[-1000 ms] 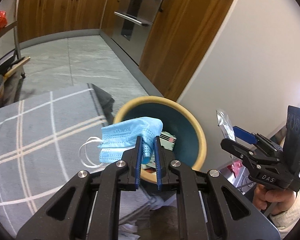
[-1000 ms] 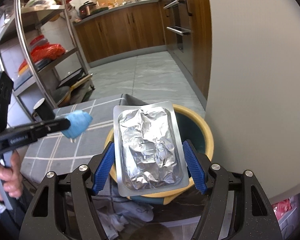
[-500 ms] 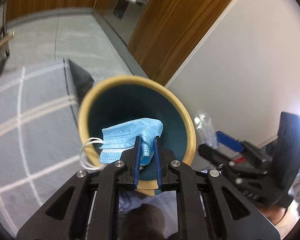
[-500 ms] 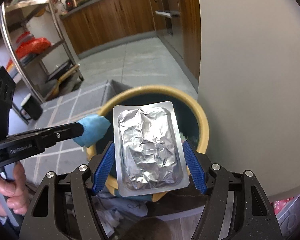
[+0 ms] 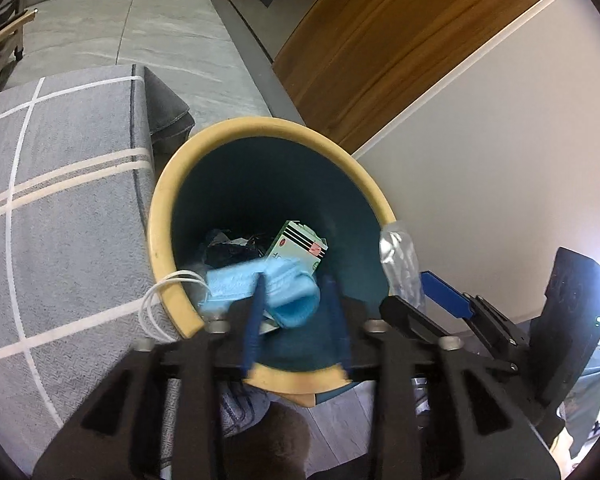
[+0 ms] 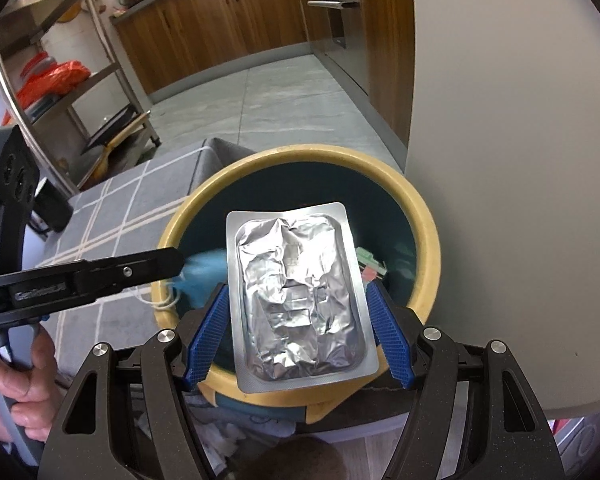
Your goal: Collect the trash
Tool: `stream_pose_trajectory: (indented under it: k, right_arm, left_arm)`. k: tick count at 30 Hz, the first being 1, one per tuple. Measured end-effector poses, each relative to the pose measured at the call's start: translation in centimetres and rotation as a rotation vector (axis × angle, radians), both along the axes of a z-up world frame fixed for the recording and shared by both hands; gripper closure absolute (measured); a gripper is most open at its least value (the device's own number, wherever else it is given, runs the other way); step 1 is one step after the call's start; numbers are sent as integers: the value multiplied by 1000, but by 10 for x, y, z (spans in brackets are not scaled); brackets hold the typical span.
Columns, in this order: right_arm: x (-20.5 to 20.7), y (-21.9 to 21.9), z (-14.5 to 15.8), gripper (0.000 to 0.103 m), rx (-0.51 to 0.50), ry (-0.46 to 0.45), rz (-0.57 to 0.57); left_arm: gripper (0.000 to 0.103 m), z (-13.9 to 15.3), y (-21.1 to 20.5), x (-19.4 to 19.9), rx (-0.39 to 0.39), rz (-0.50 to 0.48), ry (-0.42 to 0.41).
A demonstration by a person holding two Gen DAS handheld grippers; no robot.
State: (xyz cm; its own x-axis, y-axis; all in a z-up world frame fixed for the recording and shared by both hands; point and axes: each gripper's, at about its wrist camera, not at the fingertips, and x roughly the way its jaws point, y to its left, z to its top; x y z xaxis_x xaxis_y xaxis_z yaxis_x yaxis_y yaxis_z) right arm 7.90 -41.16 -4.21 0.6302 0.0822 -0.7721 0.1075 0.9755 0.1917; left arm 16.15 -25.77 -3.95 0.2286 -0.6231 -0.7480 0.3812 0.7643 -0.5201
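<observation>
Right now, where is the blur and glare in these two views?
Left wrist view: the blue face mask and the left gripper fingers are motion-smeared as the jaws open over the bin; a blown-out patch glares at the right edge. Right wrist view: sharp, the foil blister pack crisp, only the mask blurred.

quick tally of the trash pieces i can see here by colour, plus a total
blue: 1, the face mask between the open left gripper jaws, which have just been opening
silver: 1, the foil tray held in the right gripper
green-and-white: 1, the carton in the bin
total: 3
</observation>
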Motion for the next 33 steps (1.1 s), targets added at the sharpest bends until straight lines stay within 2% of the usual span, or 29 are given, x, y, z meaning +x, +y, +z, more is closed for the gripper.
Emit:
stream_pose_trajectory:
  k: [1,11,19,30,33]
  right_arm:
    - [1,1,0,32,-1,-1,4]
    - [2,4,-4,31,-15,-6,31]
    - [4,8,-4,19,-15,-6,34]
    - [-20,2,22,9,-50,-64,12]
    - [-29,1,30,6,-68,-80,-4]
  left_arm:
    - [58,2,0,-1,-1,-4,-12]
    - [56,13,9,-5,12,-1,-63]
    - [29,25,16,-16,63,-11,-138]
    - [7,55,28,-36,126,12,-296]
    - [6,62,31,-44,144,16,-330]
